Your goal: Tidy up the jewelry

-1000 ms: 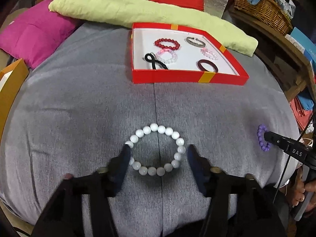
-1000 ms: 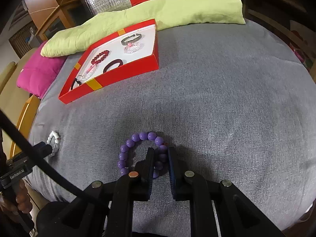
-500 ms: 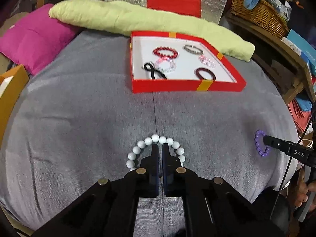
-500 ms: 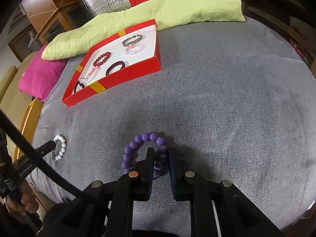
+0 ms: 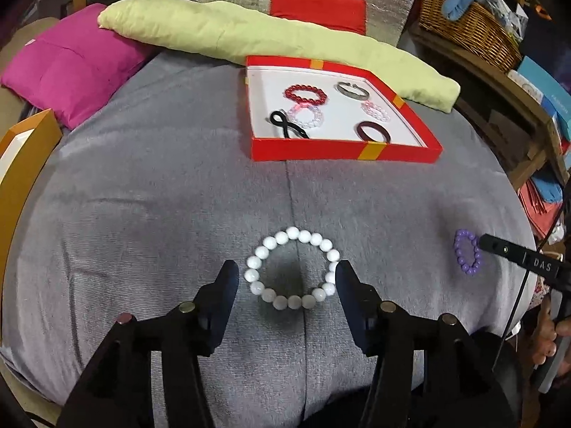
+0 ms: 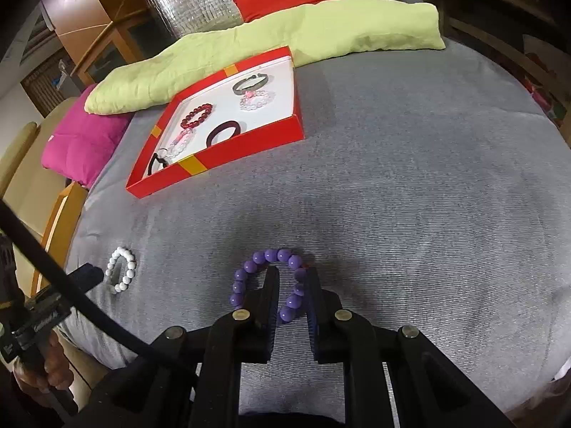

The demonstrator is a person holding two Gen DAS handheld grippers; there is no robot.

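Note:
A white bead bracelet [image 5: 291, 269] lies flat on the grey cloth. My left gripper [image 5: 285, 274] is open, one finger on each side of it. The bracelet also shows in the right wrist view [image 6: 122, 270]. A purple bead bracelet [image 6: 269, 283] lies under my right gripper [image 6: 292, 287], whose jaws are nearly closed around the bracelet's right side. The purple bracelet also shows in the left wrist view [image 5: 467, 256]. A red tray [image 5: 342, 149] with a white floor holds several bracelets and hair ties; it also shows in the right wrist view [image 6: 221, 162].
A long green cushion [image 5: 249, 35], a pink cushion [image 5: 67, 67] and a red cushion [image 5: 317, 9] lie behind the tray. A wicker basket [image 5: 471, 21] stands on a wooden shelf at the right. A wooden frame [image 5: 21, 164] borders the left edge.
My left gripper, shut half a second ago over the white bracelet, has opened wide around it. The right gripper has stayed closed on the purple bracelet.

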